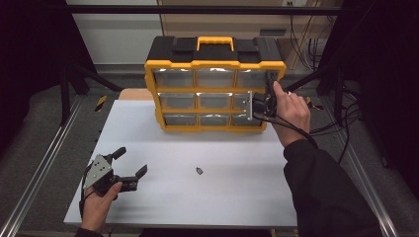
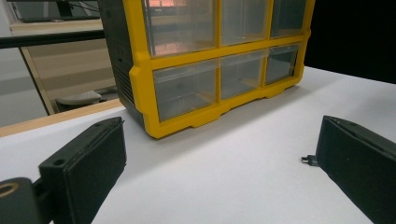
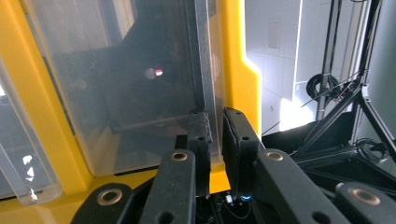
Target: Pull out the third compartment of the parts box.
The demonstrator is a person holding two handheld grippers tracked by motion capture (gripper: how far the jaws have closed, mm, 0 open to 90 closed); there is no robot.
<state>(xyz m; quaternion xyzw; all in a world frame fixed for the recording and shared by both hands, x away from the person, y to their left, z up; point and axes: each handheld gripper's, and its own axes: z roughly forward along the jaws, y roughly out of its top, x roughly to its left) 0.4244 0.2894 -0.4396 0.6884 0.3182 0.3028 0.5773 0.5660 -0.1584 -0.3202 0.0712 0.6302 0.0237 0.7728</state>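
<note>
right arm (image 1: pixel 321 190) – black long sleeve | grippers – black jaws, grey three-cornered plate (image 1: pixel 97 170), trailing black cable (image 1: pixel 291 127)

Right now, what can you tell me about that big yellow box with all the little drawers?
The yellow drawer box stands upright at the far side of the white table. It looks like plastic: a yellow frame, a black top with a yellow carry handle, and three rows of three clear drawers. The right tongs pinch the thin clear edge of a drawer at its right side, beside the yellow frame. The drawers look mostly empty.
</note>
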